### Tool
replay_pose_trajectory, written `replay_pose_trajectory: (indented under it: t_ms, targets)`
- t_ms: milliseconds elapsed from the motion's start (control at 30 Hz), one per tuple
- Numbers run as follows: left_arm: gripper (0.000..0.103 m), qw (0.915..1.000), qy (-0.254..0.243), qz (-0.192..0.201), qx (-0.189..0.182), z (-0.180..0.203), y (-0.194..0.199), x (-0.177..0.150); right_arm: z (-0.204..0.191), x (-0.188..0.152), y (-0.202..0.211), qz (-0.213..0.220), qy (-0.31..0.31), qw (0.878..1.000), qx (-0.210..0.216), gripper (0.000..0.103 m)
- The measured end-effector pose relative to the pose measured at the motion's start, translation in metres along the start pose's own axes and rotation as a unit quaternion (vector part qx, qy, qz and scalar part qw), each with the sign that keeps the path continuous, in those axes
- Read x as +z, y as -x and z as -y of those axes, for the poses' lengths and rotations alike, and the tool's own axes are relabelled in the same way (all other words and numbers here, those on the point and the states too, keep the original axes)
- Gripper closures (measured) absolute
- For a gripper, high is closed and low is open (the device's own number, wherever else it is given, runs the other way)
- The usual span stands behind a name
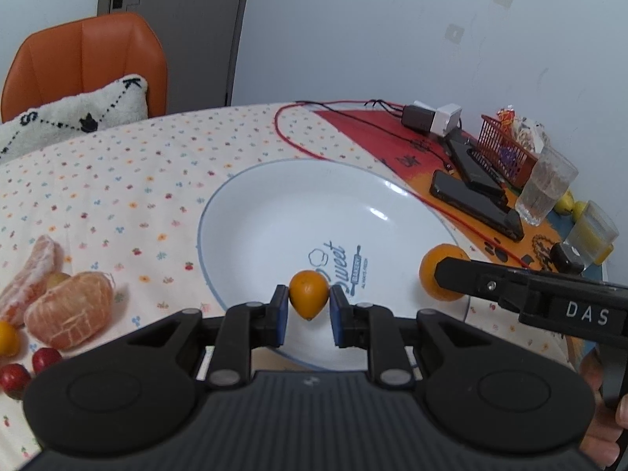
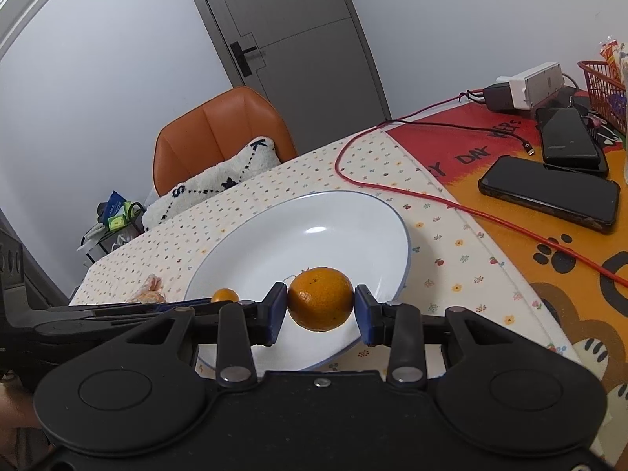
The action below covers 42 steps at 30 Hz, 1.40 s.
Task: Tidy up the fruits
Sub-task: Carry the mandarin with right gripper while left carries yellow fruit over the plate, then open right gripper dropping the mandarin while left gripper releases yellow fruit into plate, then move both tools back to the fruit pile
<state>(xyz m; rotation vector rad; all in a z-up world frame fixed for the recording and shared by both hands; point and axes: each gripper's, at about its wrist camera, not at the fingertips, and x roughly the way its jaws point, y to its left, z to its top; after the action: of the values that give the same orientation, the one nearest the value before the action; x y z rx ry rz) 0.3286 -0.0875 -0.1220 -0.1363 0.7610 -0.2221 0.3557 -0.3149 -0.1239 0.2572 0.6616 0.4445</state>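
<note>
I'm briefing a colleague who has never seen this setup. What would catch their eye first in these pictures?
Two grippers, each shut on fruit above the white plate: the left gripper holds a small orange fruit, the right gripper a bigger mandarin. Peeled mandarins lie on the dotted cloth, left of the plate.

I'm seeing a glossy, smooth ceramic-looking plate (image 1: pixel 412 212) catching window glare, lying on a matt printed cloth (image 1: pixel 117 180). I'm looking at matt black plastic gripper bodies with blue rubbery-looking pads (image 2: pixel 277 310); the far chair (image 2: pixel 219 129) is showing smooth orange leather-like upholstery under a fuzzy cushion (image 1: pixel 74 117).
</note>
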Motion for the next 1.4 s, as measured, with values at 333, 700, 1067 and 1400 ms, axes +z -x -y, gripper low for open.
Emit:
replay_pose_trajectory:
  t_ms: [333, 700, 1067, 1400]
  targets:
    - [0.079, 0.9999, 0.012, 0.012, 0.004, -0.011, 0.012, -0.001, -0.003, -0.004, -0.01, -0.013, 0.002, 1.0, -0.012, 0.066]
    - [0.034, 0.9987, 0.031, 0.036, 0.019, -0.024, 0.051, -0.009, -0.023, -0.008, 0.003, -0.003, 0.016, 1.0, -0.013, 0.063]
    - [0.014, 0.9937, 0.049, 0.079, 0.061, -0.05, 0.1, -0.027, -0.051, -0.019, 0.017, 0.006, 0.03, 1.0, -0.001, 0.032]
    - [0.008, 0.9884, 0.062, 0.103, 0.092, -0.077, 0.136, -0.042, -0.082, -0.027, 0.02, 0.021, 0.047, 0.999, 0.019, 0.0]
